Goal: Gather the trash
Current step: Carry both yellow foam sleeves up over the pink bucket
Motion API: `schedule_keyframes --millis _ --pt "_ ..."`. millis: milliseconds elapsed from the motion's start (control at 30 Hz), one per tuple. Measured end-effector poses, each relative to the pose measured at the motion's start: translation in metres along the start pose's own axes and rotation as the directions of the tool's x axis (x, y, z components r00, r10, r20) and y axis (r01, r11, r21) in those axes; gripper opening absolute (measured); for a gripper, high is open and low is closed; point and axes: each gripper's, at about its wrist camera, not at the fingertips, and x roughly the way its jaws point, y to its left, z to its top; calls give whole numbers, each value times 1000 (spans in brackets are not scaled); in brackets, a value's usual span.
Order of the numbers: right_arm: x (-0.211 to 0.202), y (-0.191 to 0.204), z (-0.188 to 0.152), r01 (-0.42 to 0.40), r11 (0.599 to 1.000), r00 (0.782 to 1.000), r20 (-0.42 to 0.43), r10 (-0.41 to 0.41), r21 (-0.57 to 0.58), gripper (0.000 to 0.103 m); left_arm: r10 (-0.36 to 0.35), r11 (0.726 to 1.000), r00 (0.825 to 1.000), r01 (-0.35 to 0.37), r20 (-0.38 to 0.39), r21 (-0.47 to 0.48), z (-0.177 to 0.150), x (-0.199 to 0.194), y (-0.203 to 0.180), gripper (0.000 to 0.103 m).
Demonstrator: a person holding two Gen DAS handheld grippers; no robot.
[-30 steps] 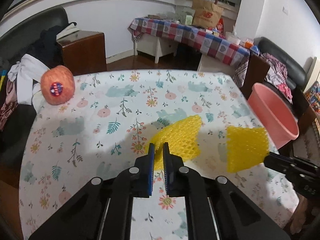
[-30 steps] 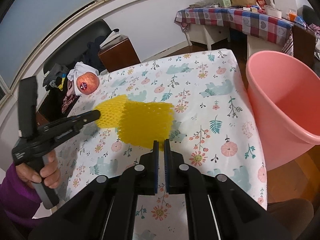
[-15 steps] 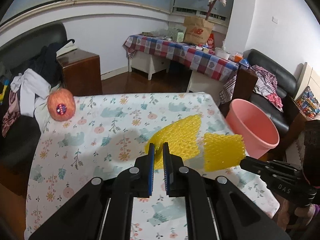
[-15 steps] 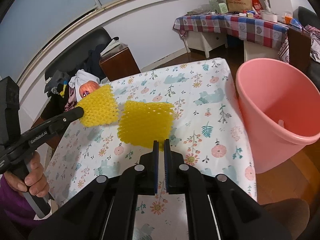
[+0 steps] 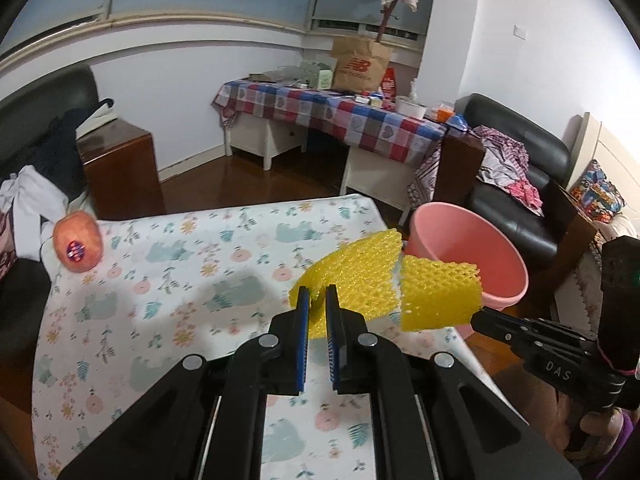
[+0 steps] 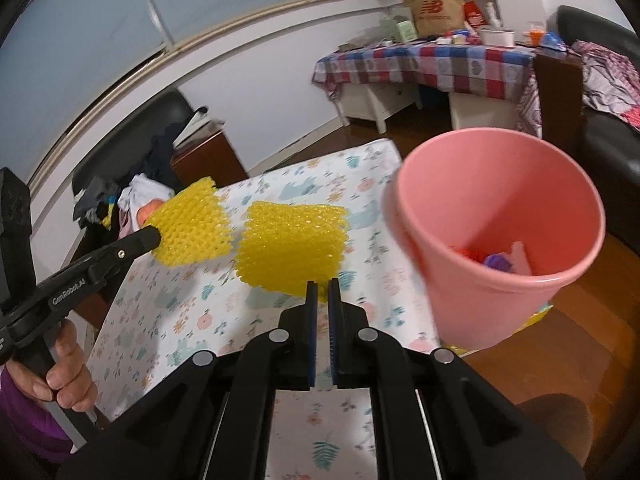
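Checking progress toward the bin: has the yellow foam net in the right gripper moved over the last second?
Yes. The yellow foam net in the right gripper has lifted off the tablecloth and shifted toward the pink bucket.

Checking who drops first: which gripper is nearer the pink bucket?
Right. The right gripper is beside the pink bucket; the left gripper is farther over the table.

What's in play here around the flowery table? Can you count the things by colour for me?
Yellow foam net sleeves: 2, one in the left gripper, one in the right gripper
Pink plastic bucket: 1
Reddish apple with a sticker: 1
Total: 4
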Motion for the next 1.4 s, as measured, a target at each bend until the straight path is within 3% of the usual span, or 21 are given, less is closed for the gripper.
schedule_keyframes --millis 633,1400 --pt "-38 -80 16 148 980 978 129 -165 131 5 -104 990 995 103 3 101 29 37 -90 7" --pt "-25 -137 13 224 953 964 97 -248 205 5 -122 974 985 142 -120 174 30 120 -159 7"
